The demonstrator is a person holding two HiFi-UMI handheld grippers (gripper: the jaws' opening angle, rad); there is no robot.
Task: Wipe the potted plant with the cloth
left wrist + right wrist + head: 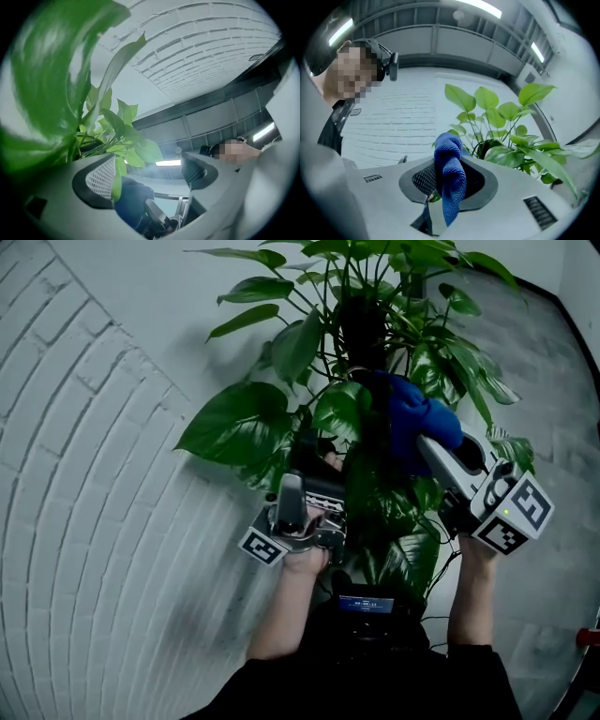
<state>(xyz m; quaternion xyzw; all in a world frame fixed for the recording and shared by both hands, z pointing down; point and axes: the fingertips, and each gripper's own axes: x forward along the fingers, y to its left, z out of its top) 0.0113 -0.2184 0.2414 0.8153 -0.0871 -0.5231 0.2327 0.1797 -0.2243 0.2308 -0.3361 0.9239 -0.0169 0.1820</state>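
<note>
The potted plant (366,352) with broad green leaves fills the middle of the head view. My right gripper (424,442) is shut on a bunched blue cloth (412,418), which presses into the foliage right of centre. In the right gripper view the cloth (450,159) hangs between the pads of that gripper (449,185), with the plant (501,122) beyond. My left gripper (314,474) reaches into the leaves under a big leaf (239,423). In its own view this gripper (150,173) is open, and a narrow leaf (117,180) lies beside the left pad (101,180). The pot is hidden.
A white brick wall (94,474) curves round the left side, and a plain grey wall (553,615) is at the right. A small dark device with a lit screen (366,604) sits at the person's chest. A red object (591,637) shows at the right edge.
</note>
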